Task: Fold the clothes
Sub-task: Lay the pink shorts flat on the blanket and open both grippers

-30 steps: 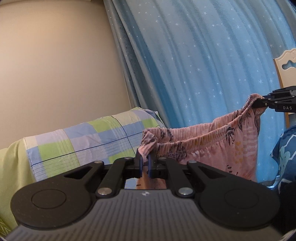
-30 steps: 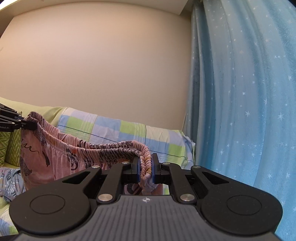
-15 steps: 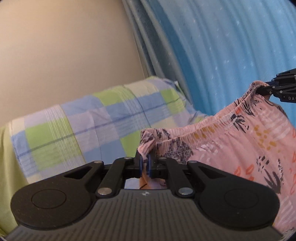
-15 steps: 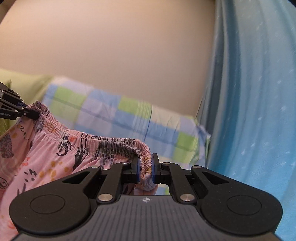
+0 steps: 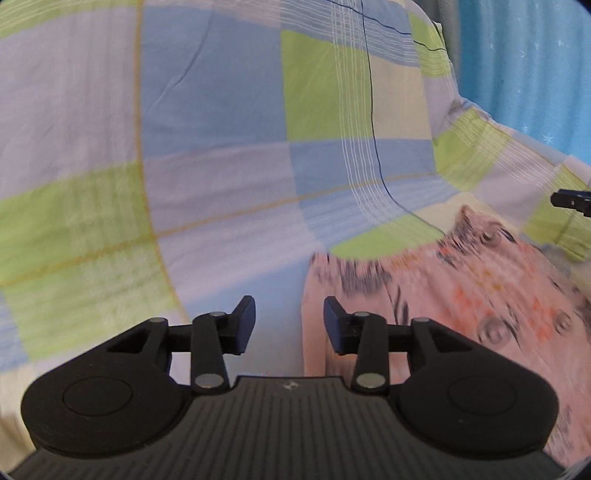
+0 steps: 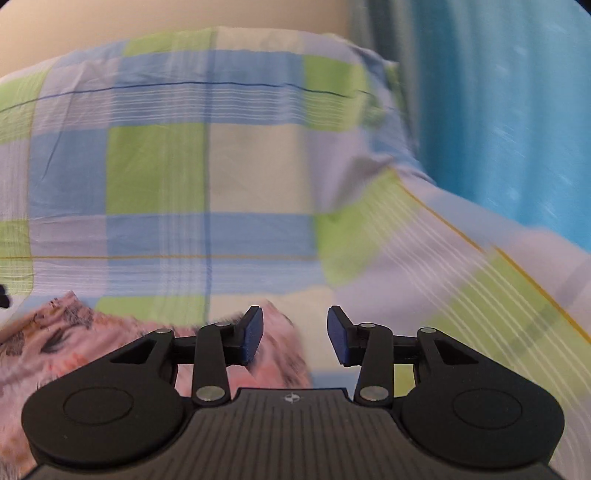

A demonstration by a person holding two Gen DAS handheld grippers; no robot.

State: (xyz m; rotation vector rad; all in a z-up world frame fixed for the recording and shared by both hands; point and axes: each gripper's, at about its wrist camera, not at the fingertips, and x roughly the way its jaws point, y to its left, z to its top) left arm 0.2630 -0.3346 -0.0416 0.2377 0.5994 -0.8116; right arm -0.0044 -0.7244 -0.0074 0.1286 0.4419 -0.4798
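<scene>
Pink patterned shorts (image 5: 461,280) lie flat on the checked bedsheet (image 5: 221,166), their elastic waistband toward the pillow. My left gripper (image 5: 289,323) hangs open just above the bed, its right finger over the shorts' left edge, nothing between the fingers. In the right wrist view the shorts (image 6: 74,339) spread to the lower left, and my right gripper (image 6: 295,332) is open with its left finger over their right corner. The tip of the right gripper (image 5: 572,201) shows at the far right edge of the left wrist view.
A pillow (image 6: 221,110) in blue, green and white checks rises right behind the shorts. A blue starred curtain (image 6: 517,110) hangs at the right. A beige wall (image 6: 110,22) stands behind the pillow.
Both grippers came down from holding the shorts up by the waistband, then opened and let go. The shorts now lie on the bed.
</scene>
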